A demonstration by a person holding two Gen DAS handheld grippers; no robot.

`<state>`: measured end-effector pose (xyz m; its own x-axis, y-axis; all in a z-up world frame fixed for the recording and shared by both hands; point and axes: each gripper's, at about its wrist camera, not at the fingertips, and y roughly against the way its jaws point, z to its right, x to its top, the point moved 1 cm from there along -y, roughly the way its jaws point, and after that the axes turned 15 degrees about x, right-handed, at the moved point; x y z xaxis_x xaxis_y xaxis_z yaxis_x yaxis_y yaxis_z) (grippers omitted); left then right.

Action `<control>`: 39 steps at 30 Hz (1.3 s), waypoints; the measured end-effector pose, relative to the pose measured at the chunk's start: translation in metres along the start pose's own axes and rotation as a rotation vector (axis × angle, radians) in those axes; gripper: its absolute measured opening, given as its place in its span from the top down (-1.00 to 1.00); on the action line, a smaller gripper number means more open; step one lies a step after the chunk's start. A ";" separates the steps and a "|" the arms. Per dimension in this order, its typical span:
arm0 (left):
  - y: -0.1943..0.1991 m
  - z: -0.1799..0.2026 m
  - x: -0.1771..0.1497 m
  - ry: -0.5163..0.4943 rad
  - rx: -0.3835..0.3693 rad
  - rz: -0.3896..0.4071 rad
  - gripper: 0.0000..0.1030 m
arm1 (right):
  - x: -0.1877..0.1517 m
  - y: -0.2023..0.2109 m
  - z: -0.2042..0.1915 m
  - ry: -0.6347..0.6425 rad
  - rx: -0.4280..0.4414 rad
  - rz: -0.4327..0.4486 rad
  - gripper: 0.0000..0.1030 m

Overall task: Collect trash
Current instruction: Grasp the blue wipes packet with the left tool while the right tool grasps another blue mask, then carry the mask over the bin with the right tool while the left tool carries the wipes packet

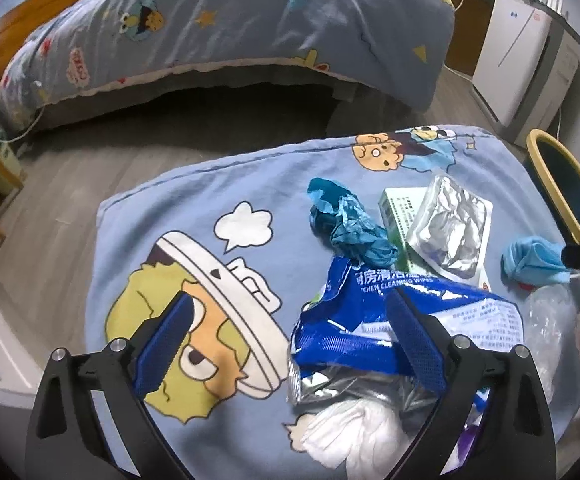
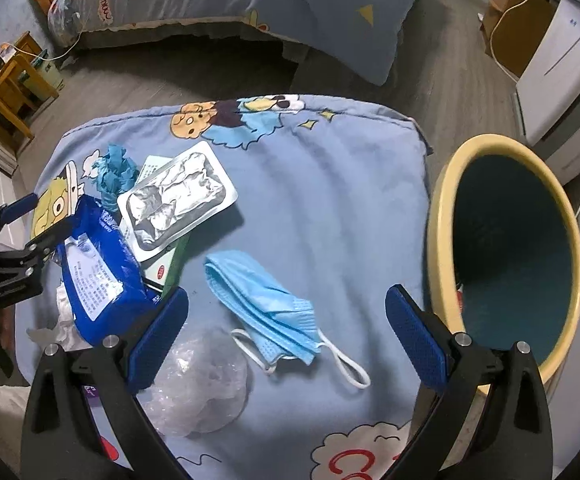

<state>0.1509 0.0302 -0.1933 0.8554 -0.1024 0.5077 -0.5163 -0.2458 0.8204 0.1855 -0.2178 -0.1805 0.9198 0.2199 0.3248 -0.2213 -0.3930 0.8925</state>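
A blue cartoon cloth point(image 2: 329, 208) covers the desk. On it lie a mask point(image 2: 266, 300), a wipes pack point(image 2: 94, 272), a foil pack point(image 2: 176, 204), a clear bag point(image 2: 202, 384) and blue paper point(image 2: 114, 172).

Dim, cool, bluish indoor light; deep shadow under the bed point(image 1: 250, 104); glare on the foil pack point(image 2: 178, 196); strong fisheye bending with black corners; slight softness throughout, noisier toward the rims
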 end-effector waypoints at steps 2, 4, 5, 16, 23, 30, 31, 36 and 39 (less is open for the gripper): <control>-0.003 0.002 0.002 -0.004 -0.002 -0.002 -0.86 | -0.001 -0.003 0.000 0.012 -0.005 -0.011 -0.88; -0.005 0.004 0.003 -0.008 -0.007 -0.003 -0.85 | -0.002 -0.007 0.000 0.018 -0.011 -0.024 -0.87; -0.006 0.005 0.004 -0.012 -0.009 -0.004 -0.84 | -0.002 -0.009 0.001 0.021 -0.013 -0.027 -0.86; -0.015 0.015 0.001 -0.041 -0.114 -0.060 0.18 | -0.005 -0.024 -0.005 0.074 0.030 -0.104 0.17; -0.007 0.018 -0.002 -0.075 -0.130 -0.049 0.41 | 0.000 -0.011 -0.006 0.067 0.053 -0.091 0.67; 0.024 0.007 0.000 -0.062 -0.108 0.000 0.47 | 0.005 0.023 -0.010 0.048 0.081 -0.006 0.68; 0.029 0.006 0.000 -0.060 -0.106 0.007 0.47 | 0.005 0.029 -0.011 0.053 0.081 0.006 0.68; 0.066 0.002 0.004 -0.066 -0.082 0.072 0.47 | 0.003 0.054 -0.018 0.063 0.085 0.057 0.68; 0.092 0.001 0.006 -0.065 -0.073 0.117 0.48 | 0.004 0.068 -0.021 0.063 0.097 0.089 0.68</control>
<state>0.1087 0.0060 -0.1154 0.7888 -0.1892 0.5849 -0.6123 -0.1576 0.7748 0.1676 -0.2249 -0.1121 0.8750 0.2351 0.4233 -0.2660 -0.4972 0.8259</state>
